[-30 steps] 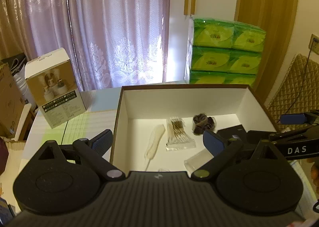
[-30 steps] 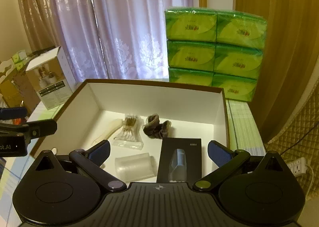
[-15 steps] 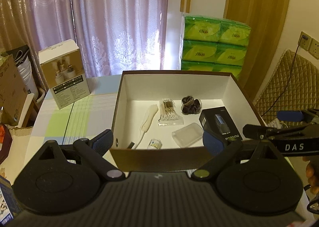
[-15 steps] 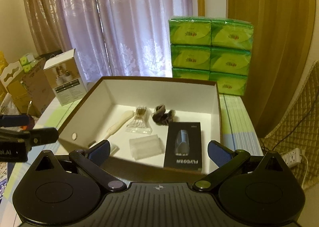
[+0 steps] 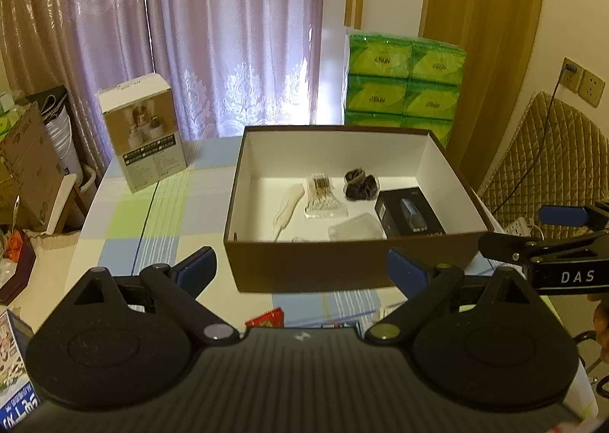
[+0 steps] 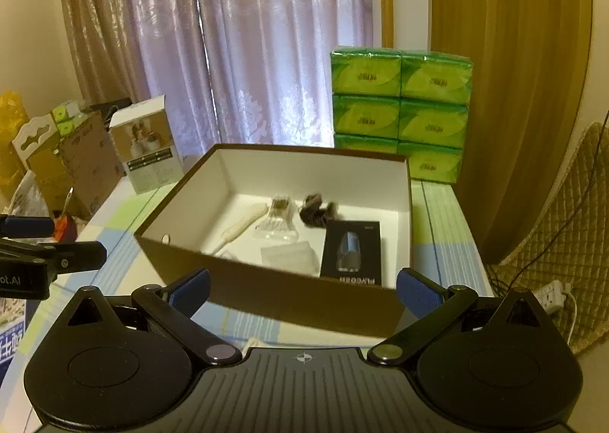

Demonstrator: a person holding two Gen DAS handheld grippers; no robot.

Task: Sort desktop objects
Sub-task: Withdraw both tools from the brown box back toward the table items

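Observation:
A brown box with a white inside [image 5: 304, 265] [image 6: 266, 292] stands on the checked tablecloth. Inside lie a cream-coloured tool [image 5: 289, 204] [image 6: 243, 221], a packet of cotton swabs [image 5: 323, 193] [image 6: 279, 212], a dark scrunchie [image 5: 359, 185] [image 6: 318, 210], a clear plastic case [image 5: 354, 227] [image 6: 291, 256] and a black product box [image 5: 409, 214] [image 6: 350, 252]. My left gripper [image 5: 302, 269] is open, held back in front of the box's near wall. My right gripper [image 6: 302, 290] is open too, empty, on the near side of the box. A red packet [image 5: 266, 318] peeks out below the left gripper.
A white and tan carton [image 5: 142, 132] [image 6: 146, 149] stands at the table's far left. Stacked green tissue packs [image 5: 403, 86] [image 6: 399, 113] sit behind the box. A quilted chair [image 5: 544, 158] is at the right, cardboard clutter [image 5: 26, 166] at the left.
Both grippers have pulled back from over the box toward the near table edge, so the box's front wall now shows. Both stayed open.

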